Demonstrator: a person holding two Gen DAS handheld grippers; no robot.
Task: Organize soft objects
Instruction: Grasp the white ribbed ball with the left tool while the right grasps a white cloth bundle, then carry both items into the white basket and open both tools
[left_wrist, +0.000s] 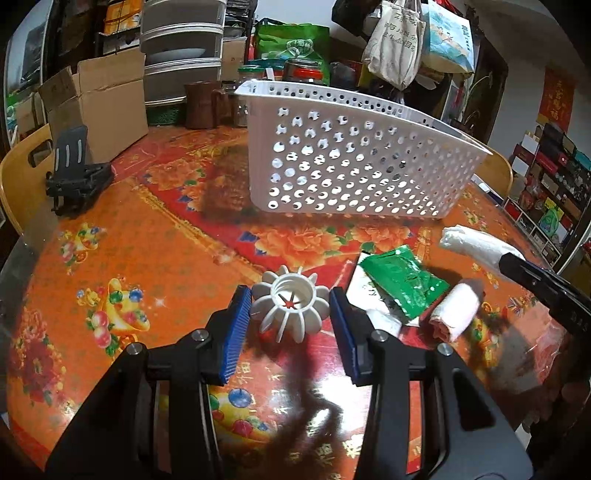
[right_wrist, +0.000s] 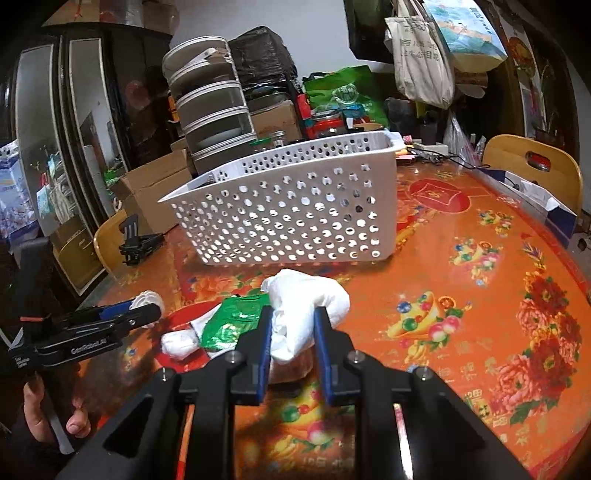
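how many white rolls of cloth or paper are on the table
3. One is clamped in the right gripper: roll. One pink-edged roll lies right of the green packet. One small roll sits partly under that packet. Others may be hidden.

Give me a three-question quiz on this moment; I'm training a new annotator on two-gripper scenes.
1. True or false: the right gripper is shut on the white cloth bundle.
2. What sits between the left gripper's pads? A) green packet B) white ribbed plastic ball C) rolled towel
3. Fill in: the white perforated basket stands on the ___ tablecloth.

Key:
1. True.
2. B, the white ribbed plastic ball.
3. Orange floral.
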